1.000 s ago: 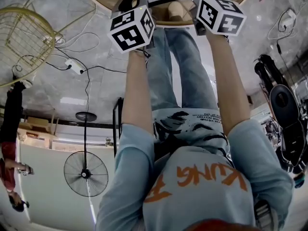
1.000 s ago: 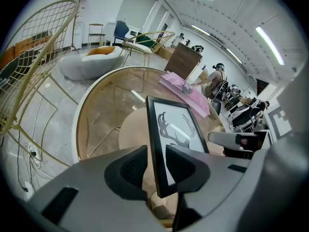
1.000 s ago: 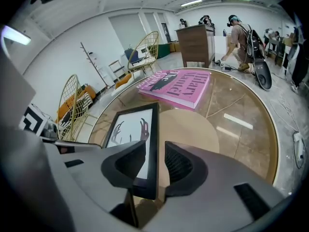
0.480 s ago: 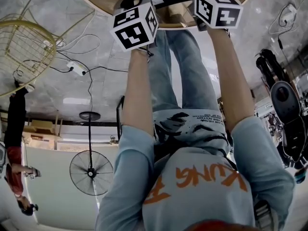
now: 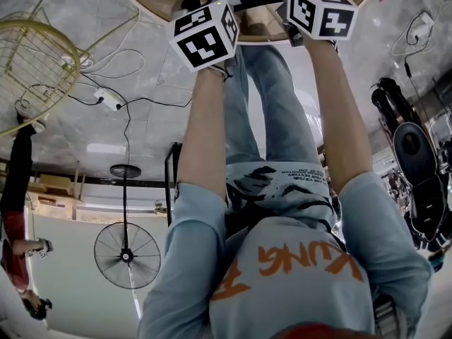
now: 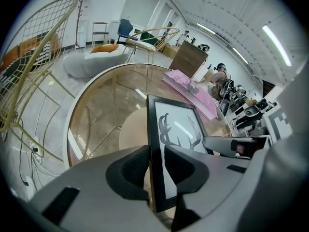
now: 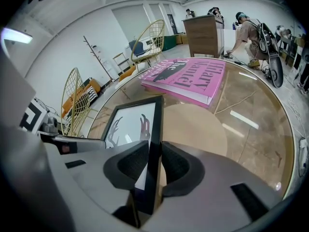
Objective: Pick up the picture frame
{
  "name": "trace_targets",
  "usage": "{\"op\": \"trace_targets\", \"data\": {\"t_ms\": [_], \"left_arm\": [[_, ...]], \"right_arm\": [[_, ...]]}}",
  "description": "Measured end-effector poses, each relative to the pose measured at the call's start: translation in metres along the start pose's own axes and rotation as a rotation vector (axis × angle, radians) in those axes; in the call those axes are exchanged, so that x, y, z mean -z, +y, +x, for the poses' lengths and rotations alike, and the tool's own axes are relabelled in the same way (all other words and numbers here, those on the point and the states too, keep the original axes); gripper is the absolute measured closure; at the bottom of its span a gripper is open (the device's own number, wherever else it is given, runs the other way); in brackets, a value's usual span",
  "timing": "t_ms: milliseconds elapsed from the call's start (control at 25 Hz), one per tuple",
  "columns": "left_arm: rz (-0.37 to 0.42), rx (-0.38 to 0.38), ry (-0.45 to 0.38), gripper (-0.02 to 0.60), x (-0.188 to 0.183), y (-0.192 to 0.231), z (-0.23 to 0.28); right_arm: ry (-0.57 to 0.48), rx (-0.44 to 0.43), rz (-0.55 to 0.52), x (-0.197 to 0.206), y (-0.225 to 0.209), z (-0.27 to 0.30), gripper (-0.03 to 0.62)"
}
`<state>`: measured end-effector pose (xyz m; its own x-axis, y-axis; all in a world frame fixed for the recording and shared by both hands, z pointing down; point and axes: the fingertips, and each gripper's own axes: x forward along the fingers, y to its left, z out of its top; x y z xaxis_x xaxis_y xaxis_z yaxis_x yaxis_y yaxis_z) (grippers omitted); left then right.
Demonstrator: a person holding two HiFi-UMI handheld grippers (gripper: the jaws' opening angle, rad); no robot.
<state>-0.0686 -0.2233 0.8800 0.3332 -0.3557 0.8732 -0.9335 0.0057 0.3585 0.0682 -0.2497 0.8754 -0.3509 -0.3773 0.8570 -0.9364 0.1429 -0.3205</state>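
A round, glass-topped bench [image 6: 101, 100] with a pale rim is recorded. A gold wire chair [image 6: 29, 66] is seen beyond its edge, at 10 o'clock in the left gripper view. A round tan disc [image 7: 193, 124] is noted under the middle of the glass.

A pink book [image 7: 186, 79] is laid flat on the bench's far side, at 1 o'clock from the picture frame [image 7: 133, 124] in the right gripper view and apart from it.

The black-edged picture frame, showing an antler print on white, is held upright over the near part of the bench, between the two tongs. Whether its lower edge is touching the glass cannot be told.

The left tongs [image 6: 155, 166] have just been closing and are clamped on the frame's left edge, one pad on the back and one on the front. The right tongs [image 7: 154, 166] have likewise just been closing and are clamped on the frame's right edge, with both pads pressed against it.
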Motion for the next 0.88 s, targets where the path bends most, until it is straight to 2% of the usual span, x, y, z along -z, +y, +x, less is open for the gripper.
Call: {"op": "trace_targets", "data": {"t_ms": [200, 560, 760, 880], "left_arm": [[-0.045, 0.006, -0.009, 0.495, 0.003, 0.002, -0.005], [-0.026, -0.001, -0.070, 0.499, 0.012, -0.018, -0.036], [0.028, -0.005, -0.129, 0.500, 0.010, -0.029, -0.057], [0.031, -0.013, -0.158, 0.500, 0.007, -0.030, -0.066]], "right_arm": [[0.011, -0.004, 0.008, 0.003, 0.001, -0.003, 0.523], [-0.039, -0.002, 0.018, 0.010, 0.004, -0.044, 0.525], [-0.074, -0.026, -0.002, 0.007, 0.008, -0.064, 0.525], [-0.092, -0.030, -0.018, 0.004, 0.014, -0.072, 0.523]]}}
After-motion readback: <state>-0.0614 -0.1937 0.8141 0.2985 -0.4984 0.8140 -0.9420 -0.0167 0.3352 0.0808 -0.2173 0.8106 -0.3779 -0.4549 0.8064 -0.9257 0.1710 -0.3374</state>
